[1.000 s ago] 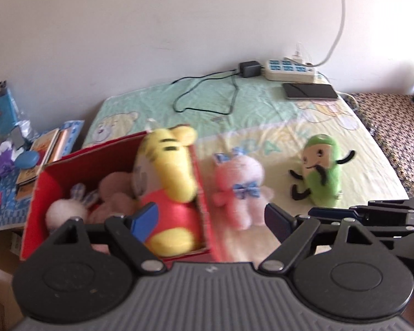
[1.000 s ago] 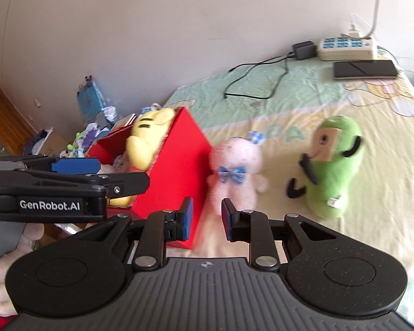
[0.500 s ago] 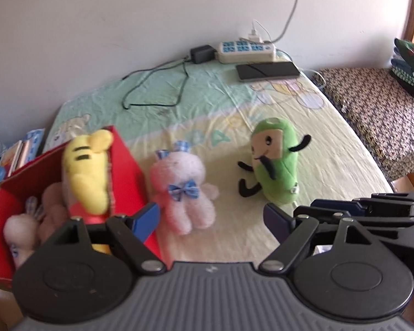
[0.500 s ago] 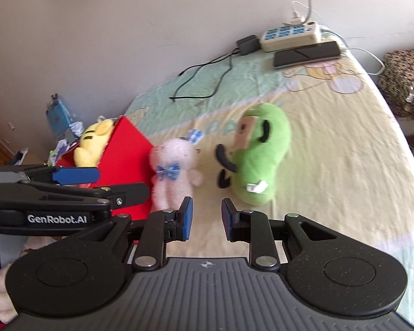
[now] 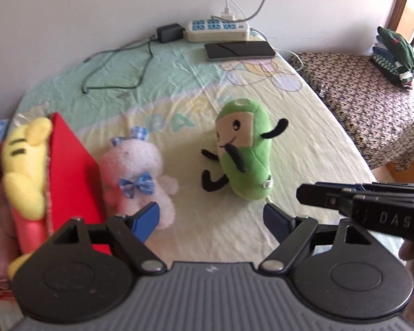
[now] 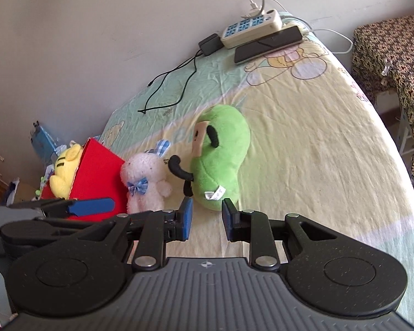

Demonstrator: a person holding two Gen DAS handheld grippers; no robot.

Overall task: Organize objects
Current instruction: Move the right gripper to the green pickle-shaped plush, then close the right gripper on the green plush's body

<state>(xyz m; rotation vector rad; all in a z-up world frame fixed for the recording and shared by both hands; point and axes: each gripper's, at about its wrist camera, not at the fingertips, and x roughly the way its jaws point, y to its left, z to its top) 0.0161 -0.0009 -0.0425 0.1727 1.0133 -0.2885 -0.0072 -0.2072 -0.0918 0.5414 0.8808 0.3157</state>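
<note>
Through the left wrist camera, the left gripper (image 5: 211, 218) stood spread, nothing between its blue pads, hanging above the bed sheet (image 5: 303, 149). Taking the red box (image 5: 69, 171) as the mark: the pink bunny plush (image 5: 138, 171) sat touching the box's near wall, and the green plush (image 5: 244, 149) lay further out from the box, beyond the bunny. A yellow tiger plush (image 5: 24, 160) already leaned inside the box. The green toy lay just ahead of the spread jaws, a little toward the side away from the box; the bunny was off toward the left finger. The right gripper (image 5: 345, 198) poked in on the side far from the box.

Through the right wrist camera, the right gripper (image 6: 205, 218) held its jaws narrowly apart, empty. The green plush (image 6: 220, 151) lay directly ahead of them, its tagged lower end nearest, its long axis running away from the fingers and tilted slightly off the box. The bunny (image 6: 146, 179) leaned against the red box (image 6: 99, 171).

I judged the right hand nearer the green toy, though its jaws would need widening to span it.
</note>
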